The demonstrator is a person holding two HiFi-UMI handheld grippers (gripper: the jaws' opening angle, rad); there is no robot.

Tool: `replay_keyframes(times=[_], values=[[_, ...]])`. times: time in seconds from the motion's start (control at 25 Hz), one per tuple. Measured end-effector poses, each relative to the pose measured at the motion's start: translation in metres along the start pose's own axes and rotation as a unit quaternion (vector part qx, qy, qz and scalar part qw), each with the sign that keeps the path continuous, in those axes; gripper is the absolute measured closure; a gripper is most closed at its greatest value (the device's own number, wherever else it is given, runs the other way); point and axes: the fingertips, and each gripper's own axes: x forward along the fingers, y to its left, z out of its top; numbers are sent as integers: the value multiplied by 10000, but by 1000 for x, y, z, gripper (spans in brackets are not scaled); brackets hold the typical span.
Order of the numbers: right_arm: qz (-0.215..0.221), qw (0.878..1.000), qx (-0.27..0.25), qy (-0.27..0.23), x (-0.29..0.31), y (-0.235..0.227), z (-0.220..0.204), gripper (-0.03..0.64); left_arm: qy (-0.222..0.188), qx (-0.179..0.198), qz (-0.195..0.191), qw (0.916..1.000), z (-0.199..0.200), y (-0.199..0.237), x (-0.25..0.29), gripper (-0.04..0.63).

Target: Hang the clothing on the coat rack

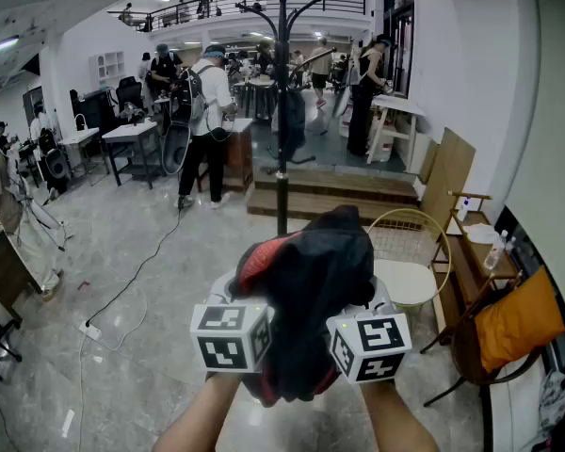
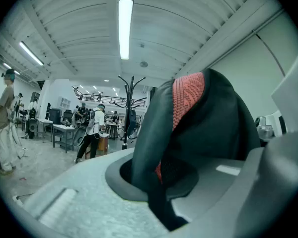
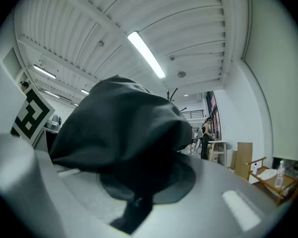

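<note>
A black garment with a red mesh lining (image 1: 306, 295) is bunched up between both grippers, held up in front of me. My left gripper (image 1: 250, 309) is shut on its left part; the cloth (image 2: 188, 133) runs down through the jaws. My right gripper (image 1: 353, 314) is shut on the right part, where black cloth (image 3: 124, 133) fills the jaws. The black coat rack (image 1: 282, 111) stands straight ahead on the floor, its hooked arms at the top and a dark item hanging on it. The rack is also seen in the left gripper view (image 2: 131, 103).
A round wire-backed chair (image 1: 410, 252) stands just right of the garment, with a wooden table (image 1: 471, 252) and an orange cushion (image 1: 518, 318) beyond. Wooden steps (image 1: 330, 196) lie behind the rack. Several people stand at tables further back. A cable and power strip (image 1: 92, 330) lie on the floor at left.
</note>
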Motion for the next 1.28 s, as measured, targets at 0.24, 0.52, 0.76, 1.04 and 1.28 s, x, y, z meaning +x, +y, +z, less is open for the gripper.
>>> replay_keyframes(times=[0.24,0.52,0.76,1.04,1.28], values=[[-41,10000,21,3,1,-1,1,577,5,-18,-127,9999,1,-2,2,572],[-100,9999,56,4,10,-6,0,577,27,-29,-229,9997,1,2,14,572],[-77,9999,124,-9,30,-17,-6,577,42,-120,-264,9996,1,5,35,572],[87,9999,143,-43,69,-38,-16,577,118,-155,-158,9997,-6,14,81,572],[267,9995,187,-56,110,-69,-24,577,132,-144,-20,9998,-6,15,131,572]])
